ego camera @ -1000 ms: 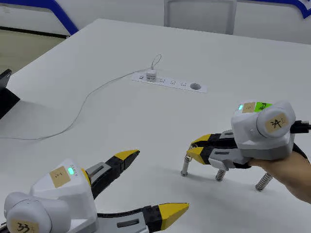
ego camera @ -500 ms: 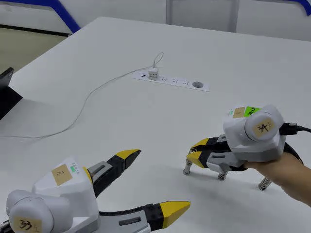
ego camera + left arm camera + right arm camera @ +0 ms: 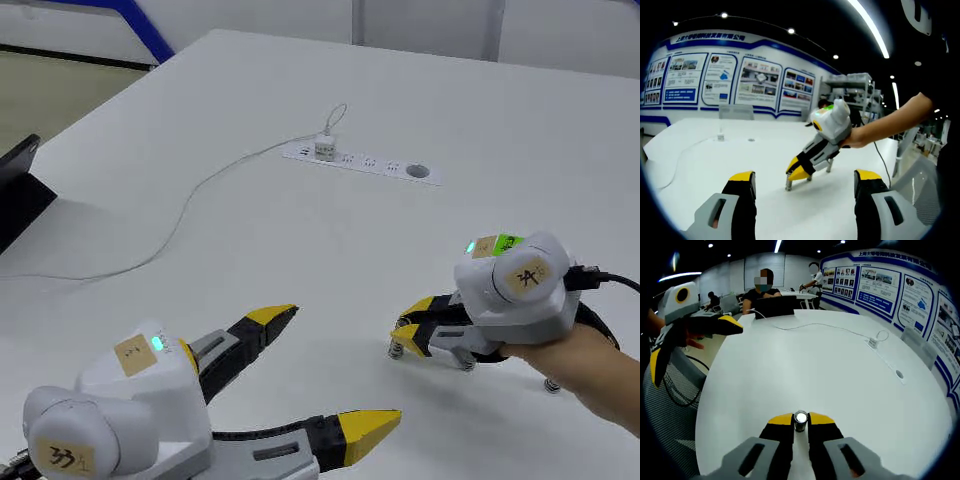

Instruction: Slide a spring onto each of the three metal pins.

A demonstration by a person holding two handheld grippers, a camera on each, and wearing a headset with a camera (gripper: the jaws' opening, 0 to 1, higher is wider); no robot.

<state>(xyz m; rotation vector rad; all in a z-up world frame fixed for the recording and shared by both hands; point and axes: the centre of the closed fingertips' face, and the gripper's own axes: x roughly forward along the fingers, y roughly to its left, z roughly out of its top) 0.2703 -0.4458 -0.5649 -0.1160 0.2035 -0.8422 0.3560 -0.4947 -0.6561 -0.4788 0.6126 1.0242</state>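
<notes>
Right claw (image 3: 801, 421) clamps the top of a small upright pin (image 3: 801, 416), spring (image 3: 788, 184) around it, on the counter (image 3: 300, 240) nearer than the power strip (image 3: 362, 163); likely light, stiff, slippery; left claw (image 3: 325, 370) gapes empty.

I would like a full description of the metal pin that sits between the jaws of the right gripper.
The pin is a grey metal cylinder with a shiny round top end. It stands upright on the white table. The yellow-tipped jaws of the right gripper close on it from both sides. In the head view a spring seems to ring its lower part.
</notes>
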